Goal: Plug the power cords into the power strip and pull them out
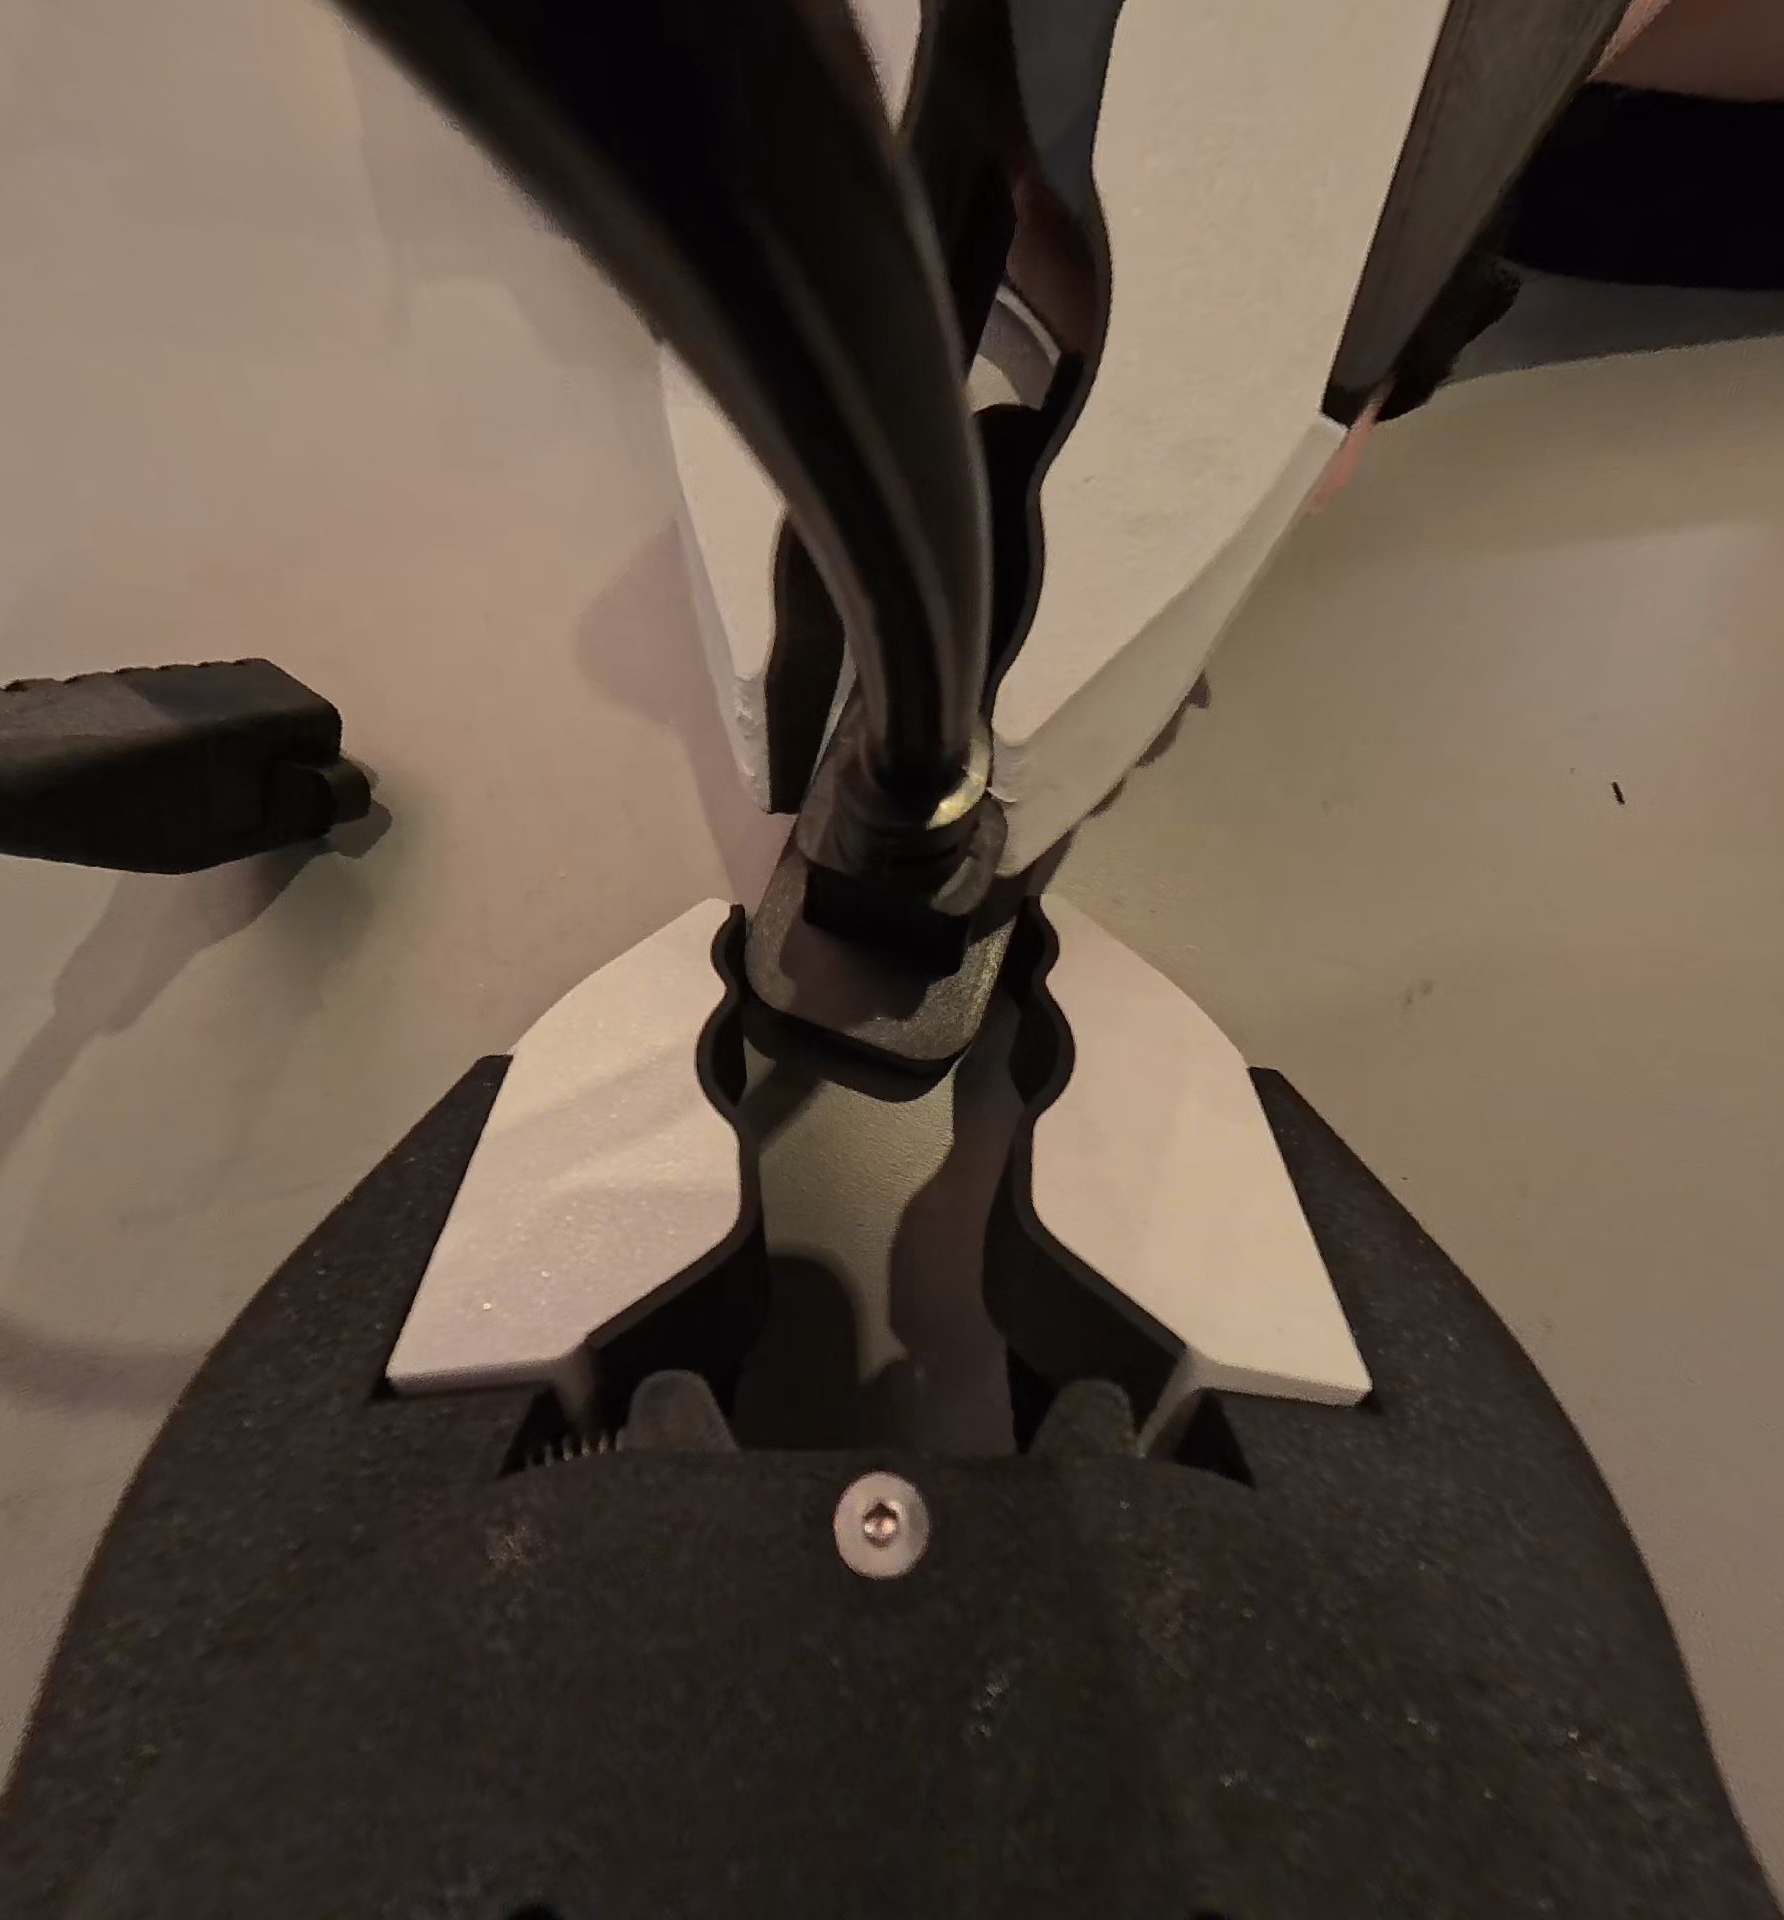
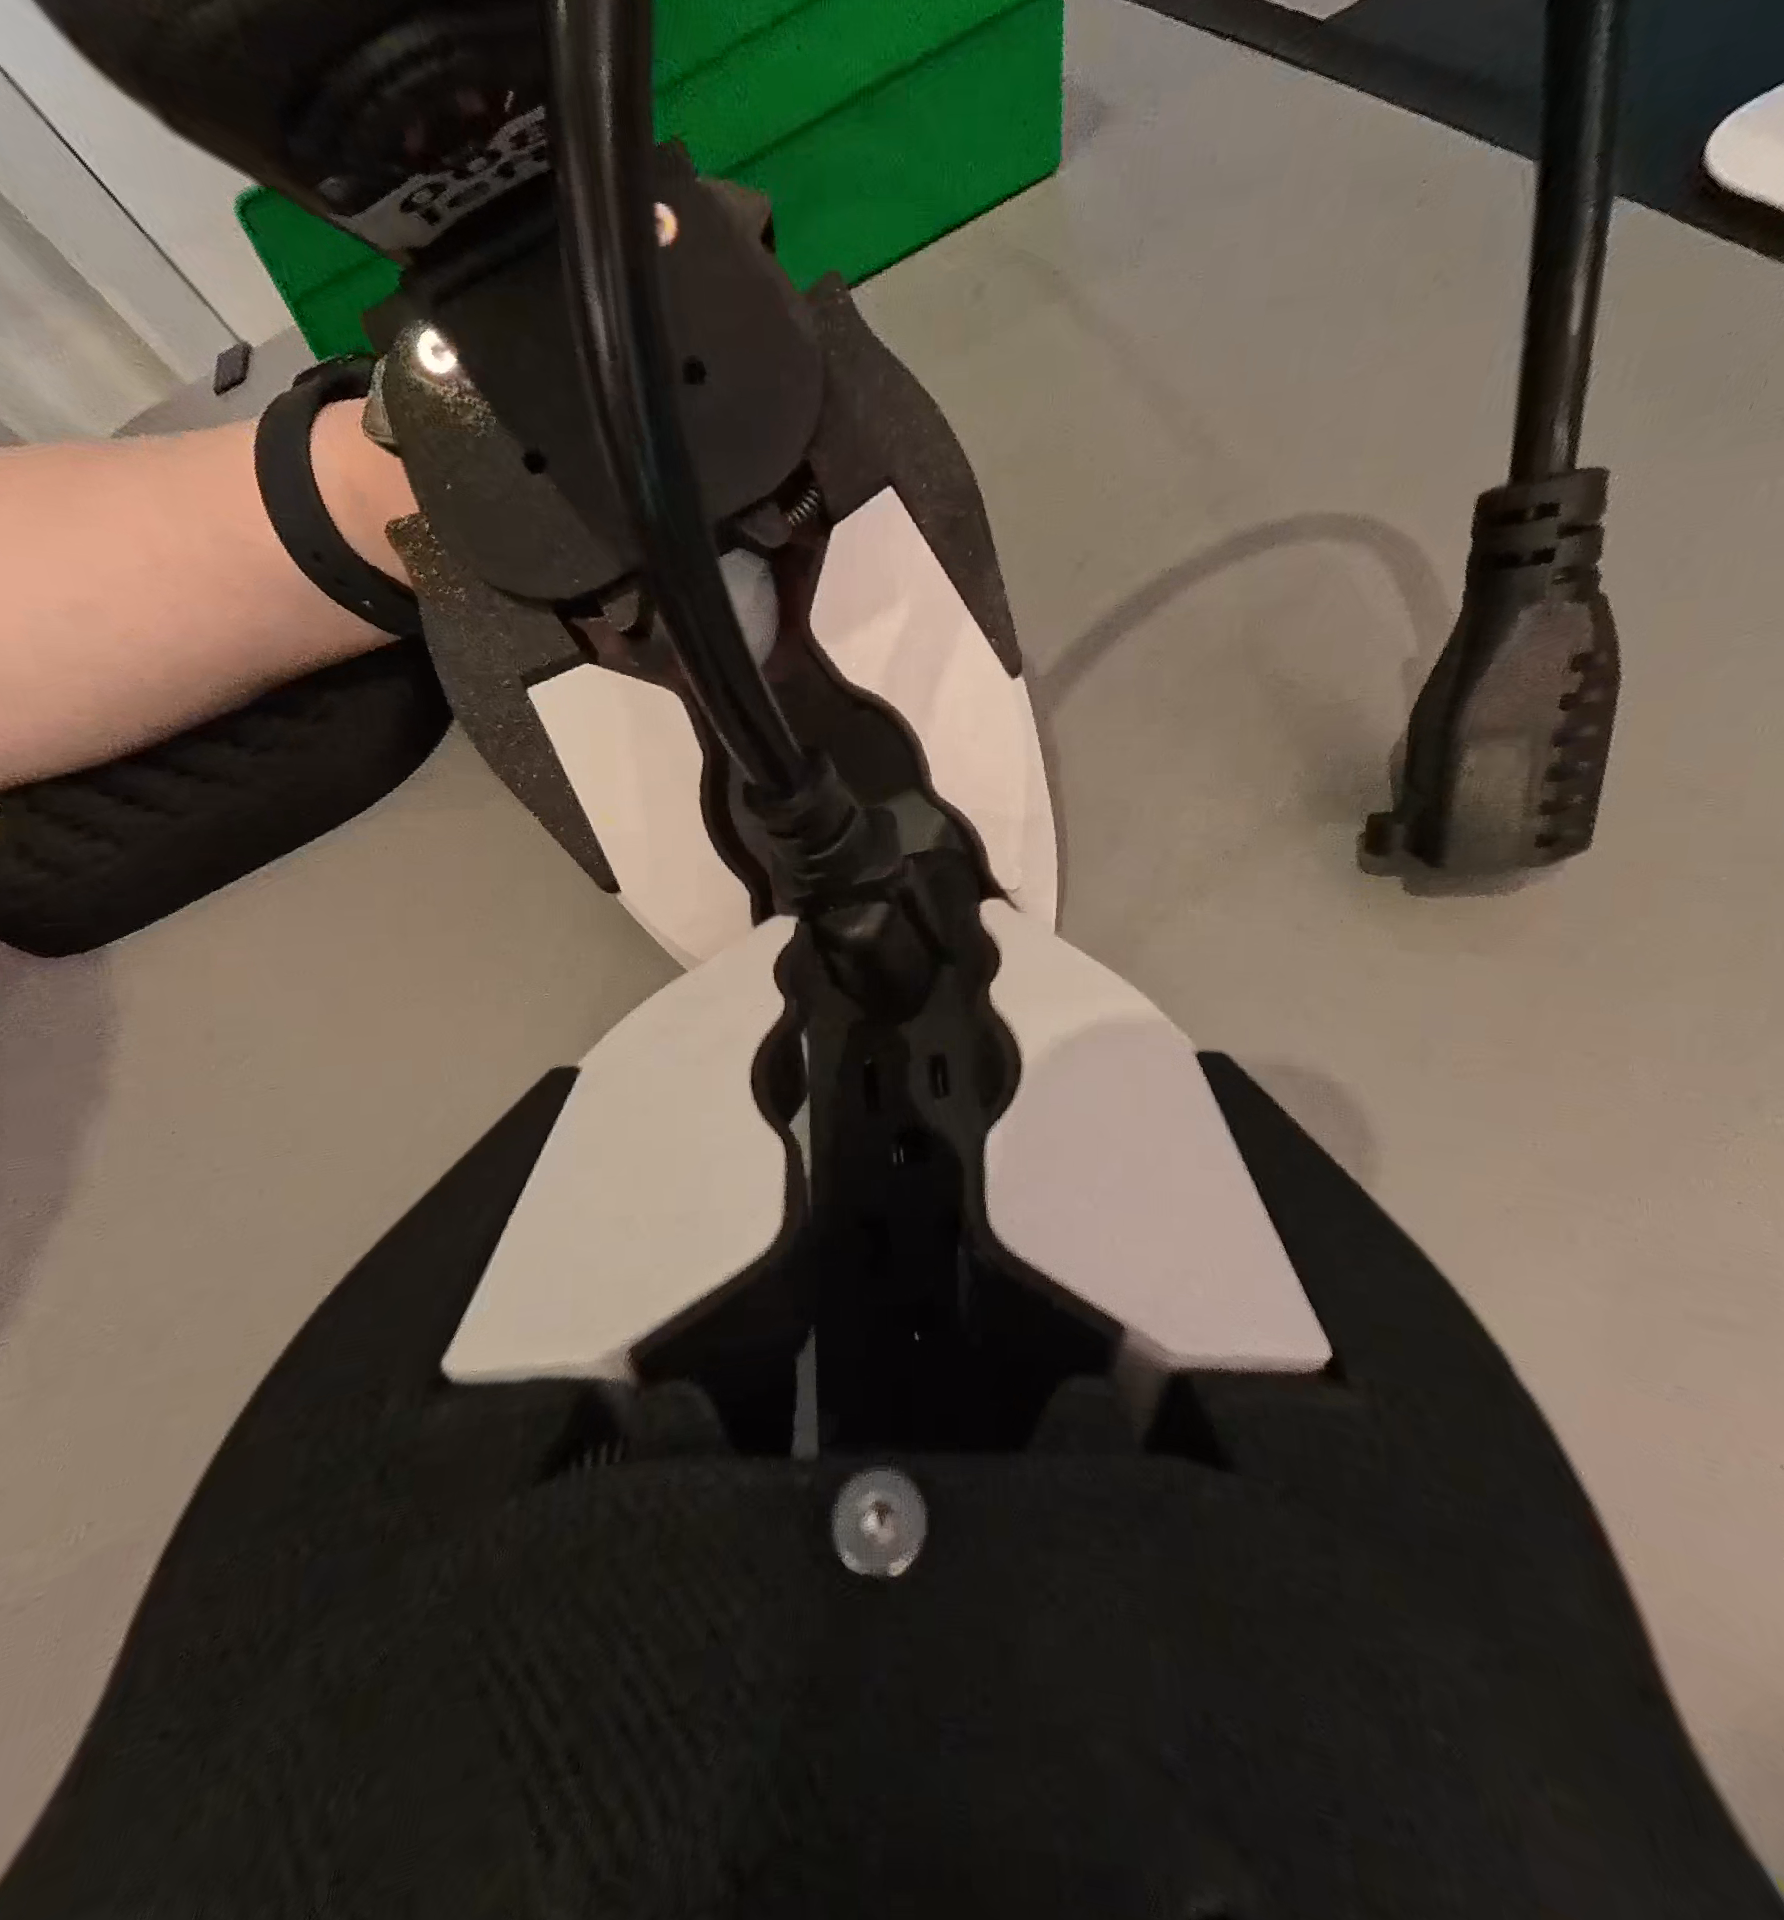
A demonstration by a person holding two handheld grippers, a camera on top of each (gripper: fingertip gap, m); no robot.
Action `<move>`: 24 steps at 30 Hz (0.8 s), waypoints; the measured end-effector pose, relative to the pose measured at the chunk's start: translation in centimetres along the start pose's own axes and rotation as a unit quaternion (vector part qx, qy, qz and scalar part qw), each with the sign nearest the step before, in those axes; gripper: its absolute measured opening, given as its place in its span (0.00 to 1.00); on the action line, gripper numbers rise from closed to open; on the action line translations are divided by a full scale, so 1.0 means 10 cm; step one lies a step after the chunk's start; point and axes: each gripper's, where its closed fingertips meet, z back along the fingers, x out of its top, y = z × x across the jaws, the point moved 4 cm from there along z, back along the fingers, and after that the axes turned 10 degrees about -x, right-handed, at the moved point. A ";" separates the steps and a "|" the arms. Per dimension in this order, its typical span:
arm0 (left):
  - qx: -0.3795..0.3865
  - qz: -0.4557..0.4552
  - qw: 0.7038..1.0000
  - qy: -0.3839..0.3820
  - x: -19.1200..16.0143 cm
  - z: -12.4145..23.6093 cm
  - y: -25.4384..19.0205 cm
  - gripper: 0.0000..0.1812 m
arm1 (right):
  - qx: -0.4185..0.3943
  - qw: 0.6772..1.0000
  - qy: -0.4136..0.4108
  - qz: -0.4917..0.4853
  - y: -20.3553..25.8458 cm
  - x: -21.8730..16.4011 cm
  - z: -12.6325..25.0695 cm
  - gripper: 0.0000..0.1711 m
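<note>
Both tools met tip to tip over grey table (image 2: pixel 1283 935); left gripper (image 1: pixel 872 997) clamped on plug (image 1: pixel 872 987), cord (image 1: pixel 815 416) rising away; right gripper (image 2: pixel 893 1039) clamped on black strip (image 2: pixel 903 1101), empty slots showing nearer camera; plug sat at strip's far end, seating depth hidden; second plug (image 2: pixel 1501 686) lay free at far right, unplugged; judged mid-task, at least that cord left.

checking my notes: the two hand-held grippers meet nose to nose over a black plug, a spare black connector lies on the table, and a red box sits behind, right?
Nearly. The box behind is green, not red, as the right wrist view shows. The rest holds: the left hand-held gripper and right hand-held gripper meet over the black plug, and a spare black moulded connector lies on the grey table.
</note>
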 end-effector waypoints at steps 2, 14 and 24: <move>0.000 -0.001 1.000 0.000 0.00 0.00 0.00 0.27 | -0.008 1.000 0.006 0.000 0.01 0.00 0.00 0.16; 0.001 0.002 1.000 0.002 -0.01 0.00 -0.01 0.27 | -0.086 0.992 0.030 0.088 0.10 -0.01 -0.03 0.23; 0.006 0.005 1.000 -0.002 -0.01 0.01 -0.01 0.27 | -0.074 0.991 -0.062 0.093 0.13 0.04 -0.04 0.14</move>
